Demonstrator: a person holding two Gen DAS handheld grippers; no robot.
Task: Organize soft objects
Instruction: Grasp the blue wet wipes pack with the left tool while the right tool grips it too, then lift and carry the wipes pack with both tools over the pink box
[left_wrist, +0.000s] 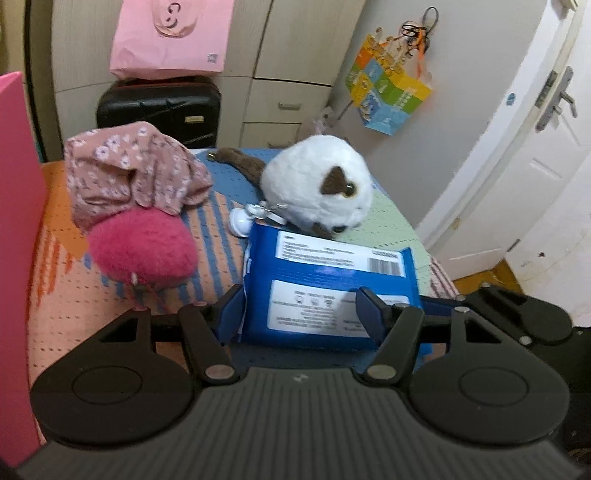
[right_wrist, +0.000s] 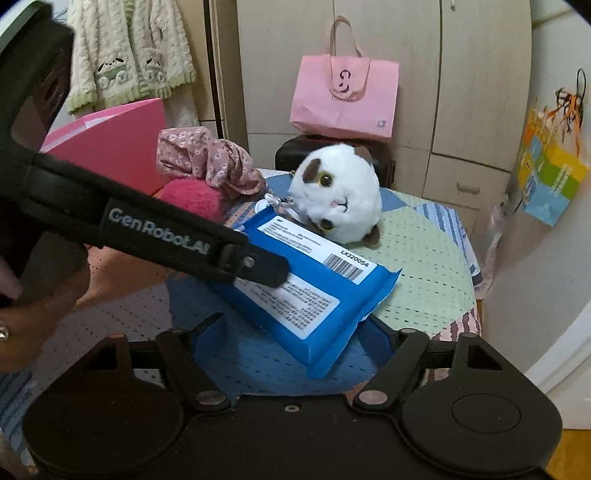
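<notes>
A blue packet of wipes (left_wrist: 317, 266) (right_wrist: 314, 295) lies on the patchwork cover. My left gripper (left_wrist: 301, 310) is shut on its near end: one pad presses its left edge and the other digs into its top face. My right gripper (right_wrist: 293, 339) stands open around the packet's near corner. Its left finger is clear of the packet and its right finger is close beside it. Behind the packet sit a white plush cat (left_wrist: 317, 181) (right_wrist: 340, 195), a pink fluffy ball (left_wrist: 144, 247) (right_wrist: 192, 199) and a floral cloth (left_wrist: 133, 166) (right_wrist: 207, 162).
A pink box (left_wrist: 18, 221) (right_wrist: 110, 144) stands at the left edge. A small white keychain (left_wrist: 240, 221) lies between the cat and the packet. A black suitcase (left_wrist: 159, 107) with a pink paper bag (left_wrist: 170, 37) stands behind the cover (right_wrist: 424, 266). A door (left_wrist: 535, 166) is to the right.
</notes>
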